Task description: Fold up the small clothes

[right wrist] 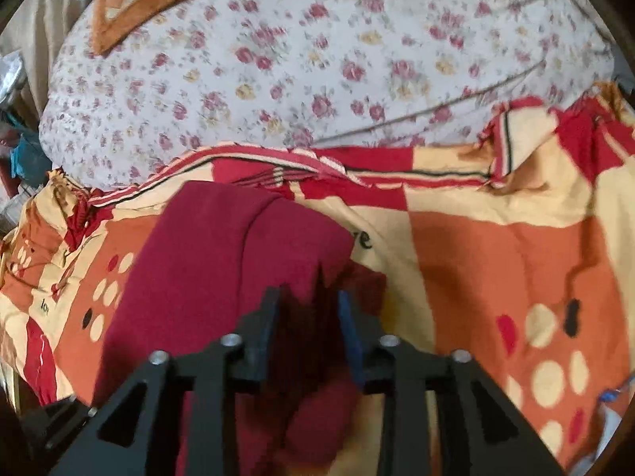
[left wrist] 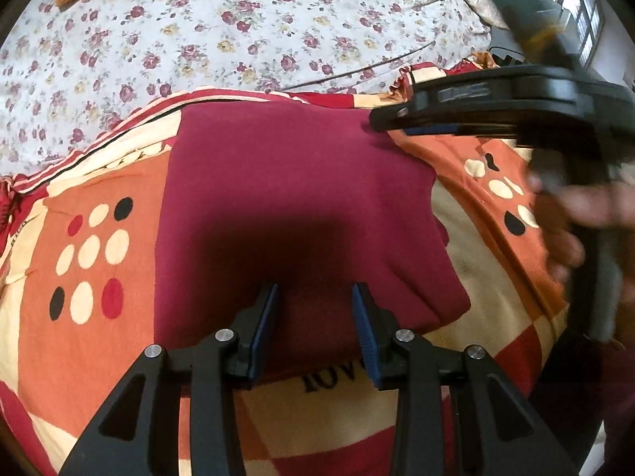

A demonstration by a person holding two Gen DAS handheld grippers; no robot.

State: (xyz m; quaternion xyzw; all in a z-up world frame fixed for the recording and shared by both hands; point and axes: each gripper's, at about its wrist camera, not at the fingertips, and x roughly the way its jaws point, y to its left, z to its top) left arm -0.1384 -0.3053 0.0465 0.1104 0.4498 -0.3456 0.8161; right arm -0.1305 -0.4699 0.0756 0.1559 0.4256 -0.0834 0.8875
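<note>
A dark maroon garment (left wrist: 297, 182) lies folded flat on an orange, cream and red patterned blanket (left wrist: 51, 182). In the left wrist view my left gripper (left wrist: 315, 309) hovers over the garment's near edge, jaws apart, with the cloth lying under the gap and no pad pressing on it. My right gripper (left wrist: 391, 121) reaches in from the right, its tip at the garment's far right corner. In the right wrist view the right gripper (right wrist: 307, 313) has its jaws apart, and a raised fold of the maroon garment (right wrist: 190, 277) sits loosely in the dark gap between them.
A white sheet with red flowers (left wrist: 198, 39) covers the bed beyond the blanket. A brown-edged cloth (right wrist: 158, 4) lies at the far left. A person's hand (left wrist: 575, 206) holds the right gripper's handle. A window (left wrist: 587, 12) shows at the far right.
</note>
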